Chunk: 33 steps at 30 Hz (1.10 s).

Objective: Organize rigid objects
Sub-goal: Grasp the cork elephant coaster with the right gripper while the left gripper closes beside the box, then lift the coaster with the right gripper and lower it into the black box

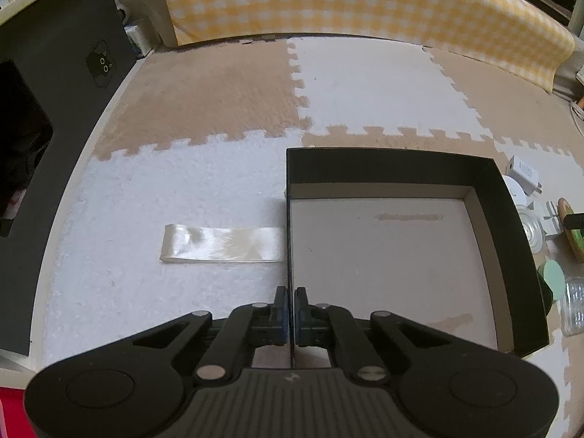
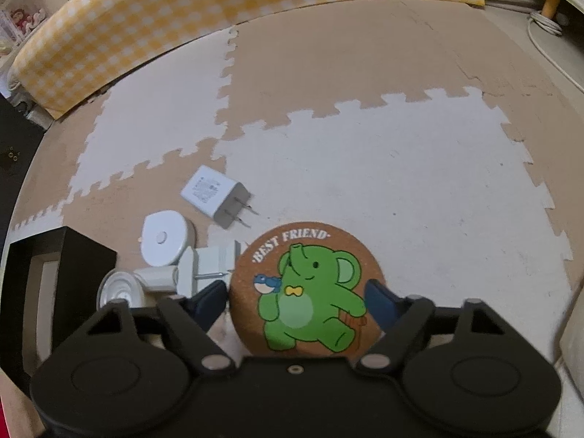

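1. The left gripper [image 1: 291,301], bottom centre of its view, is clamped on the near left wall of the black box [image 1: 511,219].
2. The right gripper [image 2: 297,301], low in its view, has its pads at both edges of the cork coaster [image 2: 306,288]; a firm grip is not clear.
3. A white charger [image 2: 215,195] lies upper left of the coaster.

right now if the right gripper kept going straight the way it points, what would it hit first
Probably the foam floor mat. The right gripper straddles the round elephant coaster; past the coaster's far edge only bare mat shows, though depth is unclear.

A home floor: foam puzzle mats [image 2: 328,84] (beige, white), gingham-covered cushion [image 1: 365,3].
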Each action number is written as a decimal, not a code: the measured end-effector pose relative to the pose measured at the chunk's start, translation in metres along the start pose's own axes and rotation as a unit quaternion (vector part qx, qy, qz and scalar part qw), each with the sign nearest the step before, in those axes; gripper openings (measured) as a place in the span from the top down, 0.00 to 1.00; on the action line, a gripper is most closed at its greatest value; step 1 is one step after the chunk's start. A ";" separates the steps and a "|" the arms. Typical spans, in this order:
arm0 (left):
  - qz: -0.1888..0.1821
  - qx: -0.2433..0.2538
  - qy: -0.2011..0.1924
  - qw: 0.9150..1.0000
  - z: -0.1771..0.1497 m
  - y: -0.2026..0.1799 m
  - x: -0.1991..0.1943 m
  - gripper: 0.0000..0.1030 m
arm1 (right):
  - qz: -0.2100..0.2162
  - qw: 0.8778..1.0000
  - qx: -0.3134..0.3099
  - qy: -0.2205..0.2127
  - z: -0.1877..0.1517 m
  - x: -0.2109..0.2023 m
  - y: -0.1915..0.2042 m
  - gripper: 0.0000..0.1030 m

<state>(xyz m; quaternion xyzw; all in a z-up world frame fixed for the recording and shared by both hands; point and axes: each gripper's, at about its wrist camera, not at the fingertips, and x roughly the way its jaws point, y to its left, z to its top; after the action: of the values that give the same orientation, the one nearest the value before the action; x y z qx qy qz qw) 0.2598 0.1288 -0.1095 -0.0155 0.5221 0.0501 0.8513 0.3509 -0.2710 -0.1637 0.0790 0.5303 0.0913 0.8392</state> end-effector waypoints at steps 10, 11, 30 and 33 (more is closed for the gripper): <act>0.002 0.001 -0.002 1.000 0.000 -0.001 -0.001 0.97 | -0.021 1.000 0.011 0.020 -0.003 0.009 -0.006 0.00; 0.001 0.001 -0.002 1.000 0.000 0.000 -0.001 0.97 | -0.011 0.999 0.022 0.026 -0.004 0.012 -0.011 0.00; 0.001 0.001 -0.003 1.000 0.000 -0.001 -0.002 0.97 | 0.035 0.998 0.026 -0.046 0.014 -0.029 0.011 0.04; 0.001 0.002 -0.004 1.000 0.000 0.000 -0.002 0.97 | 0.068 0.995 -0.008 -0.067 0.013 -0.046 0.041 0.04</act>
<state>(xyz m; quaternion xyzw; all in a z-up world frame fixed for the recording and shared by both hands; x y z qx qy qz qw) 0.2586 0.1282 -0.1078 -0.0130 0.5189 0.0501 0.8533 0.3409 -0.2429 -0.1084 0.1140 0.4659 0.1473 0.8650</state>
